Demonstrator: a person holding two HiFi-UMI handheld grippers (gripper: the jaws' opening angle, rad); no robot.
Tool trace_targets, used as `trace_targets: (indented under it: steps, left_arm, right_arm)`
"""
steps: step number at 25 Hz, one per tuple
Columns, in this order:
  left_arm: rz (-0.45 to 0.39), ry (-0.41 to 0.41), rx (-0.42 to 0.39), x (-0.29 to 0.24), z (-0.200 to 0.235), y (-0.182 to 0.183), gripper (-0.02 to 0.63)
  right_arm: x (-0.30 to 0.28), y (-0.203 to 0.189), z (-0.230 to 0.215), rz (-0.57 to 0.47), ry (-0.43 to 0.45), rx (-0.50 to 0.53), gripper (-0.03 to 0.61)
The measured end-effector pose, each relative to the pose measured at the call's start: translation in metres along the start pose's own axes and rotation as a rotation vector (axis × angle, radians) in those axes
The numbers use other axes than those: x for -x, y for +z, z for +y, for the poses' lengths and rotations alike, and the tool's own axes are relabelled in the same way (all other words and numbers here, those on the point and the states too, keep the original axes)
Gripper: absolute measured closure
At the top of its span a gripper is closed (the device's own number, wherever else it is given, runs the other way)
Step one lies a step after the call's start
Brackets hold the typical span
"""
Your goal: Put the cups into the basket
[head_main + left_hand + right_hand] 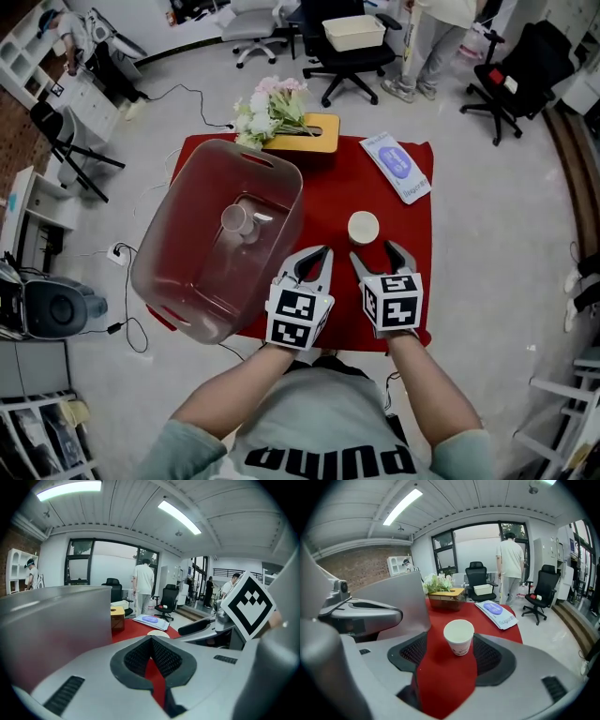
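A translucent grey plastic basket (183,202) is sitting on the left part of a red tablecloth (328,192), and one clear plastic cup (236,221) is lying on its side on the basket's floor. Just right of the basket, the left gripper (324,251) is hovering low over the cloth with its tongs pressed together at the tips, pinching nothing. Beside it, the right gripper (377,253) is pointing down at the cloth with its tongs spread wide. A white paper cup (363,227) is standing upright on the cloth just ahead of the spread tips, in line with the gap and touching neither pad. Farther right, a flat white packet with a blue label (397,165) is lying at the cloth's far corner.
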State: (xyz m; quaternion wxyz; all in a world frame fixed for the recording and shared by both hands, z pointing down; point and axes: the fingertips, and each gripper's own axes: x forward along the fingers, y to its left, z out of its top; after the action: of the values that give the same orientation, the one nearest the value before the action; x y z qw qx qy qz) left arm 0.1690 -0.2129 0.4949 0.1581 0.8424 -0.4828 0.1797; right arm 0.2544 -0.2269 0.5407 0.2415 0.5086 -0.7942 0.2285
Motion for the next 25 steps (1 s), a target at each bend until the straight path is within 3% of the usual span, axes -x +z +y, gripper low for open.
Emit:
trace_targets:
  steps: [12,25]
  left_arm:
    - [0.061,0.038,0.038,-0.038,0.020,-0.017,0.611]
    - [0.121,0.043,0.027,-0.062,0.030,-0.043,0.612]
  right_arm:
    - [-0.051,-0.006,-0.017,0.056,0.008,0.044,0.238]
    - [-0.085,-0.013,-0.023,0.100,-0.011,0.081,0.230]
